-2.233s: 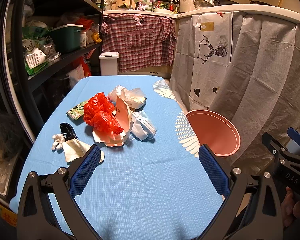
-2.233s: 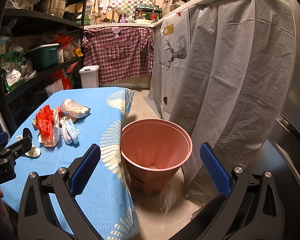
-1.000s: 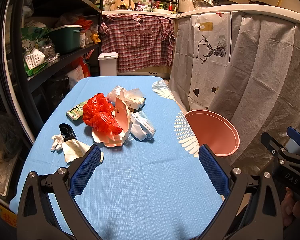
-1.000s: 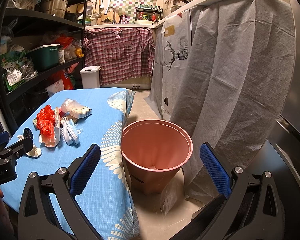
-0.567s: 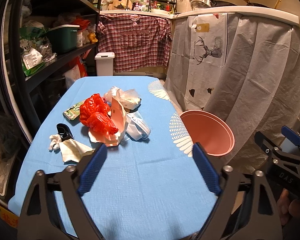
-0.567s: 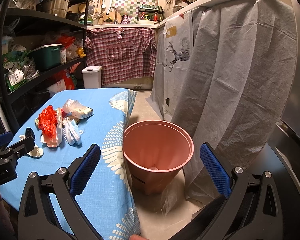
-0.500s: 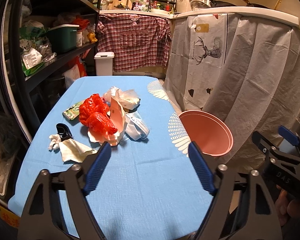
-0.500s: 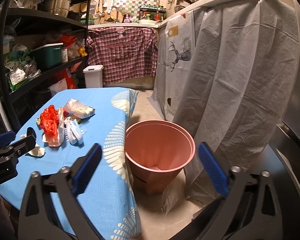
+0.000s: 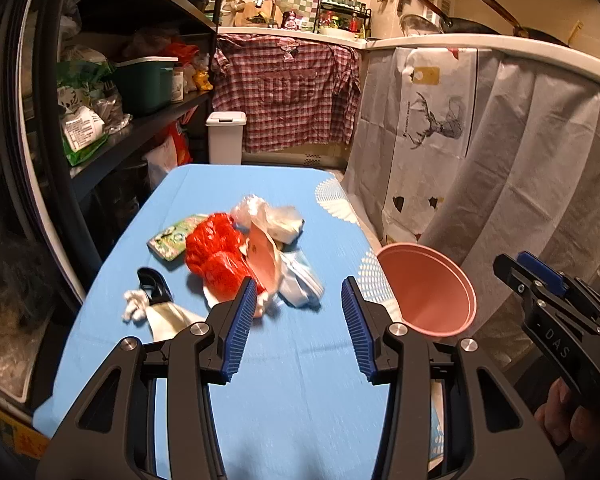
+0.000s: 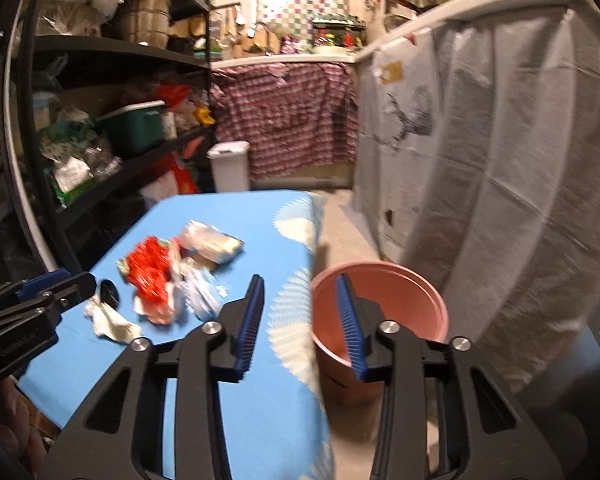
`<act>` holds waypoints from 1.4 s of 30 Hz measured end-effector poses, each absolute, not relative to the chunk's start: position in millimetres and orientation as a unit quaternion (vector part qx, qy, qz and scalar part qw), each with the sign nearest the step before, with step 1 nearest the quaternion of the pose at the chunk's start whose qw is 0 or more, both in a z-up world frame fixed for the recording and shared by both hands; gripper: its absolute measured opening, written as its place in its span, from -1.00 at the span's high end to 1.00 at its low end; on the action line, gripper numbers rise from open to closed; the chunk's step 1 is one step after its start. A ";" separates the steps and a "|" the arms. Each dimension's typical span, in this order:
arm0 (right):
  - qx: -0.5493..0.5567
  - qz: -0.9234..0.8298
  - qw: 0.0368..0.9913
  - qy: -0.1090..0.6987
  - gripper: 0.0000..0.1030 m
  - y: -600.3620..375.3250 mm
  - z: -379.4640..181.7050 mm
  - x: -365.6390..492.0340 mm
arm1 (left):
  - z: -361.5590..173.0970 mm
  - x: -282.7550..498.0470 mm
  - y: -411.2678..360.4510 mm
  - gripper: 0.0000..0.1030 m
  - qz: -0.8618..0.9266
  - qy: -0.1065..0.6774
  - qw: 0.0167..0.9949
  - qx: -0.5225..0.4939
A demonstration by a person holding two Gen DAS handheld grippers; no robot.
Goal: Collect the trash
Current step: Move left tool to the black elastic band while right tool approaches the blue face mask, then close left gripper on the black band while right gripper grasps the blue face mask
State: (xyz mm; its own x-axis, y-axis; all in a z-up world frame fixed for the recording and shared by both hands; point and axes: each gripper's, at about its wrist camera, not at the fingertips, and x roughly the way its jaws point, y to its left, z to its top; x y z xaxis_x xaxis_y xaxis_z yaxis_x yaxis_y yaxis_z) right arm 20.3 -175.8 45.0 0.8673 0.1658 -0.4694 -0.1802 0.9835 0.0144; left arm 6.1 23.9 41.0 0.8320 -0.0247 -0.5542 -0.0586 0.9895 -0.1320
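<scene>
A heap of trash lies on the blue tablecloth (image 9: 292, 364): a red plastic bag (image 9: 214, 254), a pink paper piece (image 9: 262, 258), a clear wrapper (image 9: 274, 216), a pale blue mask (image 9: 302, 280), a green packet (image 9: 168, 240), white tissue (image 9: 164, 318) and a black scoop (image 9: 150, 278). The heap also shows in the right wrist view (image 10: 152, 268). A pink bin (image 9: 428, 294) stands on the floor right of the table, also in the right wrist view (image 10: 384, 300). My left gripper (image 9: 298, 316) hangs partly open and empty above the table, short of the heap. My right gripper (image 10: 300, 318) is partly open and empty over the table's right edge.
Dark shelves (image 9: 132, 92) full of bags and boxes run along the table's left side. A grey curtain (image 9: 520, 168) hangs on the right. A white lidded bin (image 9: 226, 136) and a checked cloth (image 9: 288, 88) stand beyond the far end.
Both grippers' jaws have narrowed from wide open to partly open. The right gripper has swung left toward the table; the left has moved slightly toward the heap.
</scene>
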 end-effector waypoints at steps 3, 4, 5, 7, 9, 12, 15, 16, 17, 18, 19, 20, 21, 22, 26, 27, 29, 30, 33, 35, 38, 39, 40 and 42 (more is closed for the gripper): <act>-0.018 0.115 0.963 0.241 0.46 -160.6 53.5 34.8 | 44.6 17.0 38.7 0.17 0.015 0.288 0.955 -0.068; -0.017 0.124 0.962 0.242 0.48 -156.8 55.7 40.7 | 45.5 20.6 43.3 0.21 0.015 0.288 0.955 -0.069; -0.015 0.134 0.961 0.242 0.50 -152.1 57.9 48.8 | 46.3 24.2 48.8 0.22 0.015 0.287 0.955 -0.072; -0.014 0.152 0.958 0.244 0.50 -142.0 60.0 62.7 | 48.9 31.6 61.1 0.23 0.016 0.281 0.957 -0.070; -0.012 0.173 0.953 0.249 0.50 -131.9 58.7 78.0 | 50.5 37.9 70.9 0.29 0.015 0.275 0.959 -0.064; -0.009 0.191 0.947 0.258 0.50 -116.2 51.0 100.6 | 51.8 50.9 93.1 0.34 0.018 0.267 0.962 -0.053; -0.003 0.206 0.940 0.273 0.50 -100.7 37.1 118.6 | 48.3 61.2 121.6 0.43 0.029 0.265 0.962 -0.054; -0.003 0.208 0.938 0.277 0.50 -95.9 30.2 122.9 | 44.8 65.2 135.4 0.46 0.038 0.267 0.961 -0.058; -0.004 0.210 0.936 0.282 0.49 -91.3 22.2 126.6 | 41.5 67.0 145.2 0.48 0.045 0.267 0.961 -0.058; -0.005 0.212 0.934 0.289 0.49 -88.1 14.2 129.8 | 39.5 68.5 152.1 0.50 0.049 0.268 0.960 -0.060; -0.006 0.214 0.932 0.294 0.49 -84.8 7.9 133.1 | 33.4 70.6 164.8 0.50 0.058 0.271 0.959 -0.065; -0.007 0.215 0.928 0.303 0.49 -82.0 -1.9 136.0 | 29.5 71.7 171.1 0.51 0.063 0.274 0.957 -0.069; -0.008 0.215 0.927 0.309 0.49 -80.3 -7.8 139.2 | 25.5 73.4 178.9 0.51 0.067 0.277 0.956 -0.074; -0.009 0.215 0.924 0.316 0.47 -79.2 -14.9 141.6 | 17.6 75.0 188.1 0.51 0.073 0.283 0.953 -0.080; -0.029 0.225 0.912 0.341 0.47 -66.3 -40.5 154.5 | -3.4 82.5 200.4 0.52 0.082 0.302 0.946 -0.086; -0.030 0.228 0.909 0.348 0.43 -64.1 -46.0 157.7 | -9.8 86.9 201.8 0.52 0.081 0.309 0.944 -0.086; -0.029 0.232 0.901 0.365 0.38 -58.7 -57.2 163.8 | -20.6 92.0 203.8 0.52 0.080 0.321 0.939 -0.091; -0.031 0.231 0.899 0.370 0.33 -56.9 -60.9 165.7 | -26.9 95.6 203.2 0.52 0.078 0.330 0.936 -0.092; -0.036 0.225 0.894 0.385 0.21 -53.7 -72.2 171.6 | -49.7 109.2 200.7 0.14 0.074 0.366 0.923 -0.091; -0.039 0.219 0.892 0.394 0.20 -53.2 -78.1 175.1 | -60.0 116.7 201.1 -0.32 0.075 0.381 0.917 -0.091; -0.039 0.216 0.889 0.401 0.19 -55.1 -83.7 178.8 | -76.8 125.7 200.7 -0.32 0.078 0.411 0.903 -0.092; -0.041 0.216 0.888 0.403 0.19 -55.1 -85.5 179.4 | -79.3 126.8 200.4 -0.31 0.080 0.415 0.902 -0.088; -0.043 0.216 0.888 0.405 0.19 -55.0 -87.2 179.6 | -83.3 130.0 199.1 -0.31 0.084 0.422 0.899 -0.078; -0.045 0.217 0.886 0.408 0.20 -53.4 -89.6 180.5 | -87.8 134.1 198.5 -0.31 0.081 0.427 0.897 -0.079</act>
State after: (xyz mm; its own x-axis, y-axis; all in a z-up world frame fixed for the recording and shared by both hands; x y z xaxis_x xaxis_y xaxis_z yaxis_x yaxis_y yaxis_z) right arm 180.5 -53.4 -89.6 0.5734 0.3478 -0.7418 -0.4218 0.9015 0.0967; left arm 134.1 198.5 -87.8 0.6222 0.0785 -0.7790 -0.2127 0.9745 -0.0717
